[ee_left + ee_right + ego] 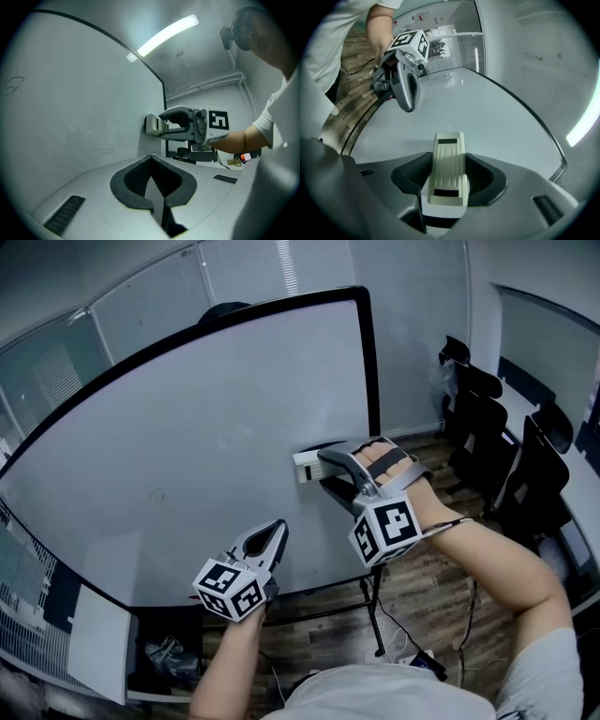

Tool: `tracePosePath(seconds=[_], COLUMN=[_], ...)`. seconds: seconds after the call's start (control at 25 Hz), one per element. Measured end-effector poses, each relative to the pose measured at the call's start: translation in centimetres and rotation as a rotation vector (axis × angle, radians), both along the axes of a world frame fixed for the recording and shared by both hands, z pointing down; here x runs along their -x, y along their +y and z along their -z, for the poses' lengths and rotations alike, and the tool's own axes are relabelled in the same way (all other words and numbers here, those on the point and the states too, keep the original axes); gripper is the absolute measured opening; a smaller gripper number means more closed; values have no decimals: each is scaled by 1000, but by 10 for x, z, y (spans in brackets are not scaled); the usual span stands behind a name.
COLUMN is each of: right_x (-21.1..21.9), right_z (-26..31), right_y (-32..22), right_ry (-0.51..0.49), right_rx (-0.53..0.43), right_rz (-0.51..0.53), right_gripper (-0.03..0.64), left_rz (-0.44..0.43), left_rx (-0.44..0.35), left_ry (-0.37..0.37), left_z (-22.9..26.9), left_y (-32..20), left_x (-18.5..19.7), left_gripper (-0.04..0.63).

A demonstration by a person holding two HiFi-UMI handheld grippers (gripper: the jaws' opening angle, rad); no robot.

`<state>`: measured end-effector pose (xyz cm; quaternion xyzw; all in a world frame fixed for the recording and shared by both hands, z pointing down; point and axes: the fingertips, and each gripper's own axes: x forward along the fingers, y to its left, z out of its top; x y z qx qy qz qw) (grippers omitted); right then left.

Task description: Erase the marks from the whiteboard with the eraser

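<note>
At the whiteboard's 3 o'clock edge, our right gripper jaws grip the eraser against a mostly clean surface, our left gripper jaws sit closed and empty, and we judge one faint scribble toward 7 o'clock not yet wiped.

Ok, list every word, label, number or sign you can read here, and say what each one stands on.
No words or numbers can be read anywhere.
Cubes on the left gripper and right gripper: black-and-white square patterns, no letters.
Whiteboard: one faint scribble, not legible as text.
Eraser: two dark patches, no readable print.
Wall signs in the right gripper view: too small to read.
</note>
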<state>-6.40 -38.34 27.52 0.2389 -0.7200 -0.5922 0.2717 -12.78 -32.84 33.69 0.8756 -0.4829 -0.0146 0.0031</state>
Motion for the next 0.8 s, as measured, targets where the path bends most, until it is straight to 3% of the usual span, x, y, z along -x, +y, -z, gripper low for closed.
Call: tracePosePath(seconds=[0.24,0.48,0.8], right_x=[5,2,-2], right_z=[-77,-119,-69], right_y=[4,2,-1], right_ry=[39,69,89], right_rx=[63,124,44], right_rz=[12,13,26], right_gripper=[233,233,234], left_rz=[23,26,25], left_rx=[25,36,31], left_ry=[12,9,18], left_z=[-15,-20,-19], left_y=[2,-1,-2], left_x=[11,12,13], left_gripper=[8,8,8])
